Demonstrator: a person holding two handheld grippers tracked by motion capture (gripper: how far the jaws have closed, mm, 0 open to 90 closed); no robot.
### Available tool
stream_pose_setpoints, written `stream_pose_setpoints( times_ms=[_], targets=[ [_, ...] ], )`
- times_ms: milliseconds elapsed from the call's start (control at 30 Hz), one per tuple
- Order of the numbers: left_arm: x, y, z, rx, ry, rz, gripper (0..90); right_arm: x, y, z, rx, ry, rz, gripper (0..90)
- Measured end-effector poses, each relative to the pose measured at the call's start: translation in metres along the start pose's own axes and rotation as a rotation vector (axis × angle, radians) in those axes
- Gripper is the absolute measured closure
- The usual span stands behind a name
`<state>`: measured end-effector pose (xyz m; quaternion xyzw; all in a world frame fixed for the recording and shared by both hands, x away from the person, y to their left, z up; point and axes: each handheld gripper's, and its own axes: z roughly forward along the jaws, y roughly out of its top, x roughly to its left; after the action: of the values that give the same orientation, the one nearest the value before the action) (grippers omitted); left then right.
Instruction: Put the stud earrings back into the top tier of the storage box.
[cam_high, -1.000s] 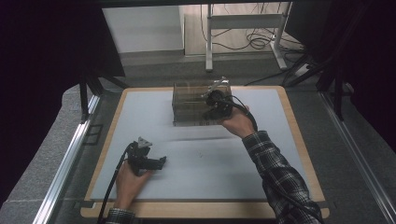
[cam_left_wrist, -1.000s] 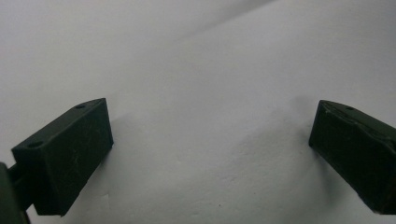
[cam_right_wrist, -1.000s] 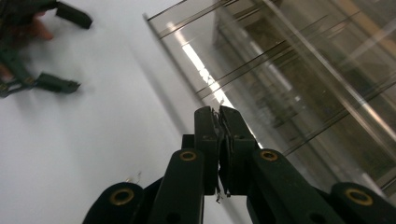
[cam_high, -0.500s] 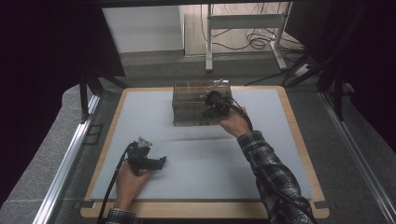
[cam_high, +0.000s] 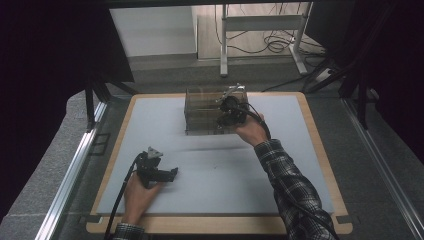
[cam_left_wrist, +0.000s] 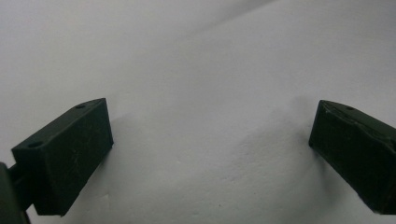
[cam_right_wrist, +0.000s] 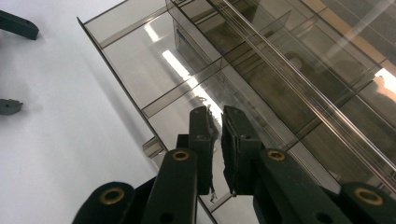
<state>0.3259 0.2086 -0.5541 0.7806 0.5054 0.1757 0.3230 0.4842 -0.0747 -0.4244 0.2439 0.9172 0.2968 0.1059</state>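
Observation:
A smoky clear drawer box (cam_high: 202, 114) stands at the back middle of the white mat (cam_high: 215, 170). One drawer (cam_right_wrist: 140, 60), split by thin dividers, is slid out toward the left in the right gripper view, with a small pull tab (cam_right_wrist: 153, 146) on its front wall. My right gripper (cam_right_wrist: 217, 116) reaches into this drawer from the box's right side (cam_high: 223, 119), its jaws almost touching, and they seem to pinch a thin clear wall. My left gripper (cam_high: 169, 175) rests low on the mat at the front left, jaws wide apart (cam_left_wrist: 210, 140) with bare mat between them.
The mat lies on a wood-edged board (cam_high: 320, 150). A metal rail (cam_high: 75, 165) runs along the left side. Dark frame posts (cam_high: 360, 100) stand at both back corners. A desk leg and cables (cam_high: 265, 40) lie on the floor beyond.
The right hand and its gripper have shifted slightly left along the box front. The left gripper has stayed where it was.

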Motion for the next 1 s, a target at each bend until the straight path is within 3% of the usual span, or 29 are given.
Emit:
stream_pose_setpoints(
  times_ms=[267, 533, 1000],
  targets=[
    [0.000, 0.000, 0.000, 0.001, 0.001, 0.000, 0.0, 0.004, -0.001, -0.011, -0.004, 0.030, 0.001, 79.0],
    [0.000, 0.000, 0.000, 0.001, 0.000, 0.000, 0.0, 0.016, -0.007, -0.024, -0.003, 0.075, -0.020, 78.7],
    [0.000, 0.000, 0.000, 0.001, 0.001, 0.003, 0.0, 0.037, -0.022, -0.017, 0.054, 0.129, -0.069, 79.1]
  ],
)
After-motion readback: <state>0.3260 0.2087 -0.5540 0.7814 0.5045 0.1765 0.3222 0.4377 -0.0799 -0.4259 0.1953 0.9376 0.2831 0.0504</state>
